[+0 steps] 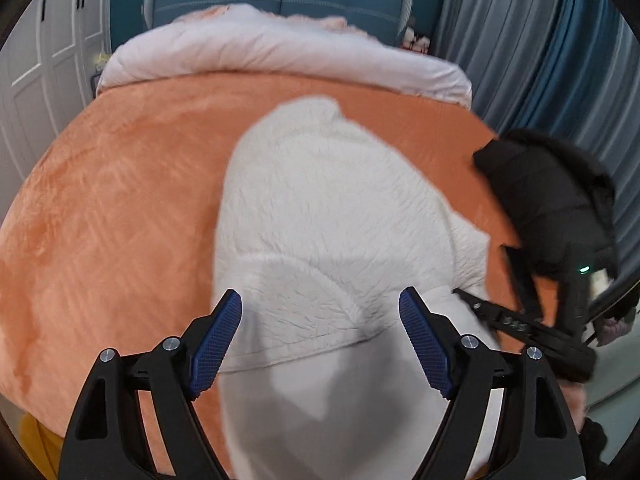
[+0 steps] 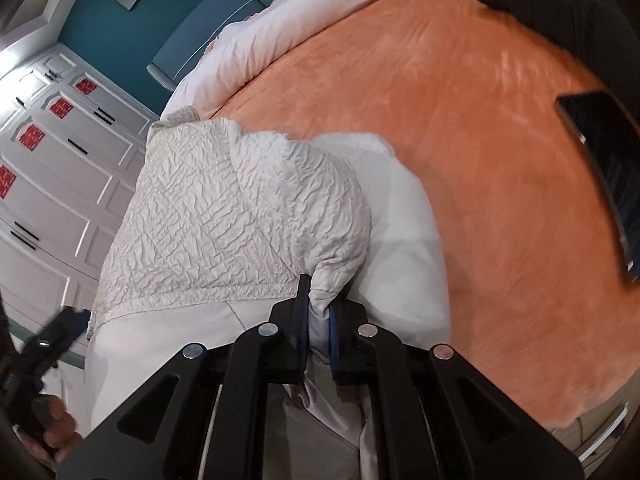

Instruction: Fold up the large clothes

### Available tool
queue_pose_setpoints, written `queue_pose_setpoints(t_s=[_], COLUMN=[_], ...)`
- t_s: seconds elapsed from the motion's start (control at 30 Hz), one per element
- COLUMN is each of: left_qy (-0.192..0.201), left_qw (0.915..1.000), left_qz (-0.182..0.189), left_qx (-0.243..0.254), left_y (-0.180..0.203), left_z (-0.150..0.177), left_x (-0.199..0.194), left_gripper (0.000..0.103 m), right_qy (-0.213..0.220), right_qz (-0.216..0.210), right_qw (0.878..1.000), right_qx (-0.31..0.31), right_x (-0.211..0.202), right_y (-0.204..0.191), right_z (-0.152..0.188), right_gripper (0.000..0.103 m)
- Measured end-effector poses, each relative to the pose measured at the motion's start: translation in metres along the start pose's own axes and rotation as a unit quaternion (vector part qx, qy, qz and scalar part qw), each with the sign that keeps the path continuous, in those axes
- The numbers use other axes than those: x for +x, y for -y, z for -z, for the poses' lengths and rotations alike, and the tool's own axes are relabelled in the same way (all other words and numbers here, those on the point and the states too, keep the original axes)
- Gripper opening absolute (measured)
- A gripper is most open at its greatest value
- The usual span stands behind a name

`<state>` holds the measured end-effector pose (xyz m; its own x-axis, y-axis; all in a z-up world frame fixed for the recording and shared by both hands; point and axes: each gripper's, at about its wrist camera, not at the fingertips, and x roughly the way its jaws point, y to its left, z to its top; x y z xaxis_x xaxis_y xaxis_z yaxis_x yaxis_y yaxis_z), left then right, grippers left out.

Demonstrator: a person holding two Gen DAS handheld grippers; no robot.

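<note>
Right wrist view shows you what the other camera hides: your right gripper (image 2: 319, 322) is pinching a bunched fold of the white jacket (image 2: 224, 216), its crinkled fabric pressed between the blue pads (image 2: 334, 340) at the jacket's near edge. The jacket lies on the orange bedspread (image 2: 480, 140), spreading from the gripper toward 10 o'clock, with its smooth lining showing below the quilted part. At 3 o'clock a dark phone (image 2: 600, 168) lies on the bedspread, well apart from the jacket; at 8 o'clock your left gripper (image 2: 60, 332) appears, blurred.

Left wrist view gives you the jacket (image 1: 320, 200) from the other side, in the middle of the bedspread (image 1: 120, 200), running up toward 12 o'clock. Your left gripper (image 1: 320, 332) hangs over its near hem with the jaws spread wide, nothing between the pads. Only here do you see a black padded coat (image 1: 552, 200) at 3 o'clock, the folded pale duvet (image 1: 280, 52) at 12, and the right gripper (image 1: 468, 296) from the side at 4 o'clock, at the jacket's edge.
</note>
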<state>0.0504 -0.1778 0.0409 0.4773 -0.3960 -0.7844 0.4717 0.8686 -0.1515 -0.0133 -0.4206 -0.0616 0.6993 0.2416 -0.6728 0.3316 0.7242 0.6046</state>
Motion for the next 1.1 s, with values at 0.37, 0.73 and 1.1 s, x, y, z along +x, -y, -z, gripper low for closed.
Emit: queue_pose_setpoints(t_s=[0.37, 0.73, 1.1], left_qy=[-0.024, -0.093, -0.106], left_qw=[0.9977, 0.9922, 0.9922], left_qz=[0.012, 0.056, 0.038], left_qx=[-0.062, 0.061, 0.054], left_y=[-0.039, -0.042, -0.057], left_z=[0.019, 0.116, 0.118], left_x=[0.003, -0.057, -0.028], left_gripper=[0.094, 0.096, 0.038], right_qy=[0.005, 0.021, 0.012], right_qz=[-0.051, -0.101, -0.087], right_qw=[0.997, 0.992, 0.996], right_qx=[0.057, 0.075, -0.004], right_x=[0.013, -0.035, -0.013], right_y=[0.02, 0.011, -0.049], right_z=[0.003, -0.017, -0.03], right_gripper=[0.013, 0.053, 0.004])
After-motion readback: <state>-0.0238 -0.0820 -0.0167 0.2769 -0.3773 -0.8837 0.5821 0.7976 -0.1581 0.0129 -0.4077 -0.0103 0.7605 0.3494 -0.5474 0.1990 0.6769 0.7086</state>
